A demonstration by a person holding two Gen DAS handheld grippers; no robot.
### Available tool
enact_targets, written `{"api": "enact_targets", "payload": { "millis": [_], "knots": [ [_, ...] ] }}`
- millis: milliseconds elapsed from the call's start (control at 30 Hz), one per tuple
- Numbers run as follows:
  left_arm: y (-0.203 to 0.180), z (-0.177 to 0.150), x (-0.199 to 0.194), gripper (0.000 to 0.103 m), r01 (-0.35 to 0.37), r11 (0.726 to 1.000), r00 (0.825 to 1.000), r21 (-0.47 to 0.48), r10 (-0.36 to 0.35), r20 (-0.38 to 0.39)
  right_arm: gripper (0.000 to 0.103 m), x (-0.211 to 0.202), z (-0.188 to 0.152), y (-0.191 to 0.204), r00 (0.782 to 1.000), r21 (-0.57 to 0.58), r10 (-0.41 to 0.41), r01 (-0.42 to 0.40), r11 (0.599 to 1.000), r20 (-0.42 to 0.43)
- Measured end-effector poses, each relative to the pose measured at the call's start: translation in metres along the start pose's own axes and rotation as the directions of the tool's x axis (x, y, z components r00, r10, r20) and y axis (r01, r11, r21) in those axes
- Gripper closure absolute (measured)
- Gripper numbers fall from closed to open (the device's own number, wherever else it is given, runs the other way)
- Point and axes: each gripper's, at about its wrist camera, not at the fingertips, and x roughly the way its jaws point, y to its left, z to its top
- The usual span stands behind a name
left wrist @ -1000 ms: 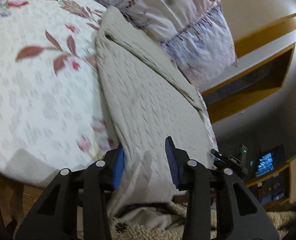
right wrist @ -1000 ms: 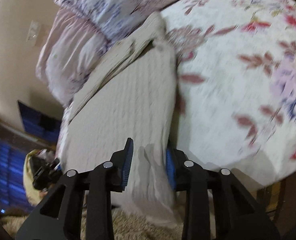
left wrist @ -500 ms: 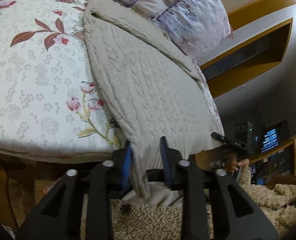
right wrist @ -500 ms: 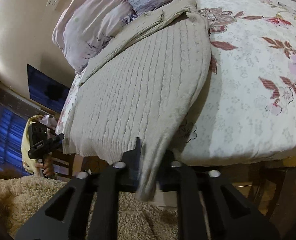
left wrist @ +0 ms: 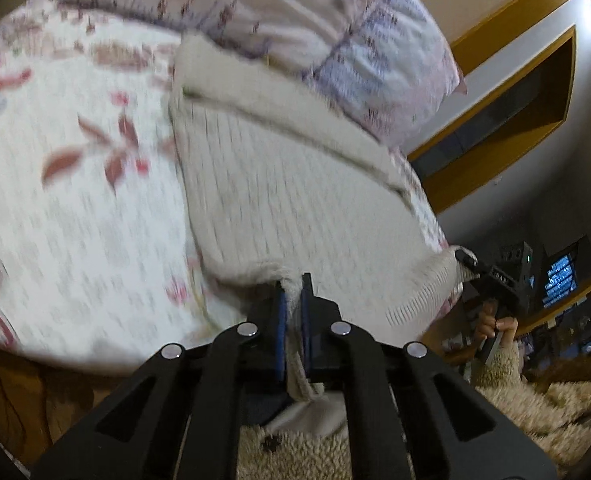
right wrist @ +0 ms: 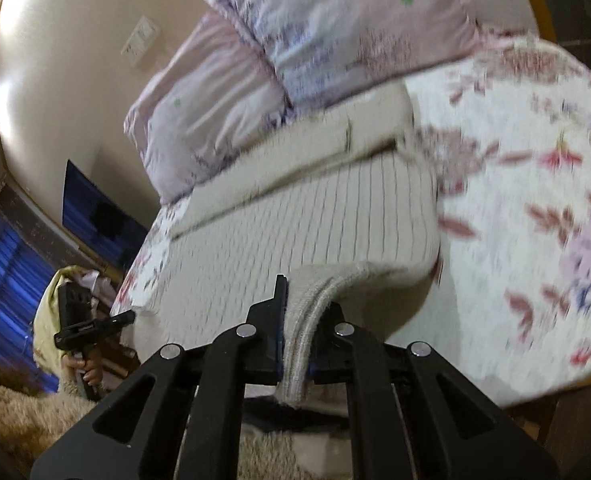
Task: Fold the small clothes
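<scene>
We find the left gripper (left wrist: 292, 308) closed tight on the near hem of a cream cable-knit sweater (left wrist: 295, 196), the knit pinched between its blue pads. The right gripper (right wrist: 297, 320) is likewise clamped on the same hem, at the corner nearest the floral bedspread (right wrist: 535, 240); there the fabric humps up over the jaws. We judge that both hem corners are held so the lower edge can be carried up and over toward the collar end in one fold across the body.

The sweater lies on the bed, its far end against the lilac pillows (right wrist: 295, 60), its near edge at the bed's front edge. In the right wrist view a folded band, seemingly a sleeve laid across, sits along the far end. The knit is ribbed, thick and soft; we expect it to sag between the two grips.

Both views are motion-blurred, so finer detail cannot be confirmed.
</scene>
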Motion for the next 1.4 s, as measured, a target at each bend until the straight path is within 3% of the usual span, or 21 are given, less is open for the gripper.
{"api": "enact_targets", "payload": {
  "millis": [267,567,767,867,1133,1400],
  "knots": [
    [-0.003,0.057,-0.017,0.097,-0.041,0.999,0.988,0.019,0.038,0.150,0.095,-0.004,0.030,0.015,0.984,-0.085,-0.066,0.080,0.993,0.165],
    [-0.020,0.140,-0.013,0.097,-0.081,0.995,0.963,0.052,0.065,0.262,0.095,0.006,0.084,0.046,0.934,-0.159,-0.113,0.176,0.971,0.340],
    [-0.022,0.191,-0.001,0.097,-0.075,0.996,0.947,0.056,0.054,0.315,0.095,0.030,0.122,0.044,0.911,-0.133,-0.102,0.168,0.977,0.400],
    [-0.011,0.208,0.019,0.097,-0.070,0.997,0.950,0.030,0.057,0.306,0.095,0.053,0.136,0.029,0.913,-0.091,-0.118,0.166,0.982,0.390],
    [0.050,0.226,0.096,0.097,-0.084,0.988,0.983,-0.129,0.103,0.153,0.095,0.140,0.147,-0.030,0.954,0.044,-0.238,0.234,0.971,0.184],
    [0.091,0.238,0.129,0.097,0.012,0.956,0.992,-0.294,0.025,0.122,0.095,0.170,0.160,-0.064,0.970,0.201,-0.220,0.196,0.960,0.103]
  ]
}}
